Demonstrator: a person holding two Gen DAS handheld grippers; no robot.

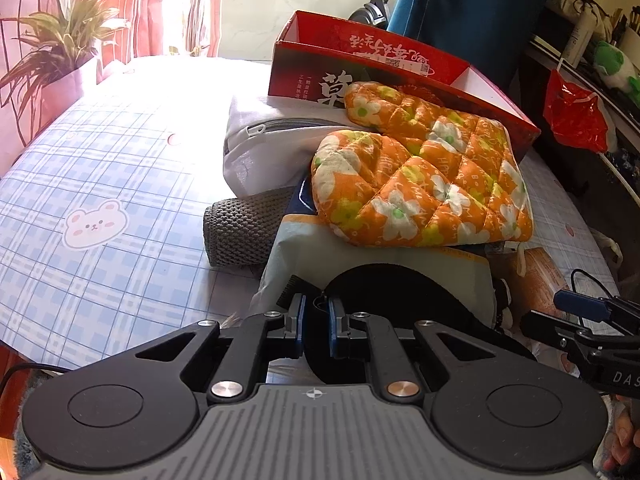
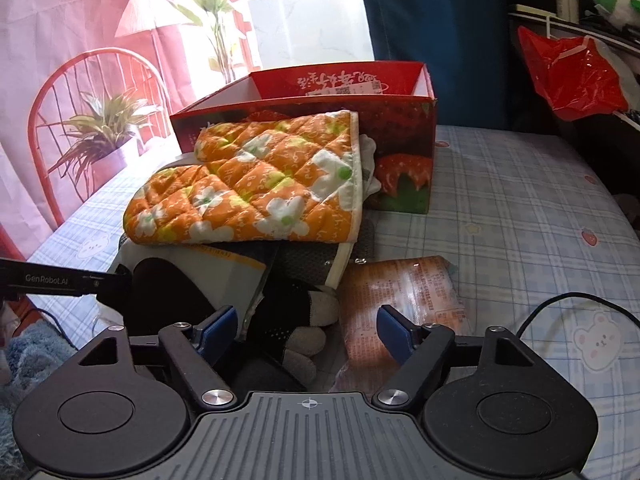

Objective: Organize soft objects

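Observation:
An orange flowered oven mitt [image 1: 424, 176] lies on top of a pile of soft things beside an open red box [image 1: 384, 60]. Under it are a white zip pouch [image 1: 264, 144], a grey knitted cloth [image 1: 244, 228] and a pale packet [image 1: 360, 256]. My left gripper [image 1: 316, 320] is shut on the edge of a black soft pad [image 1: 392, 292] at the pile's near side. My right gripper [image 2: 308, 328] is open over a black and grey glove [image 2: 296, 320], with an orange packet [image 2: 400, 296] beside it. The mitt [image 2: 248, 188] and box [image 2: 344, 92] show there too.
A blue checked cloth [image 1: 100, 184] covers the table. A potted plant [image 1: 60, 40] and a red chair [image 2: 80, 80] stand at the far left. A red plastic bag [image 2: 568, 72] hangs at the right by a dark shelf. A cable [image 2: 560, 308] lies at the right.

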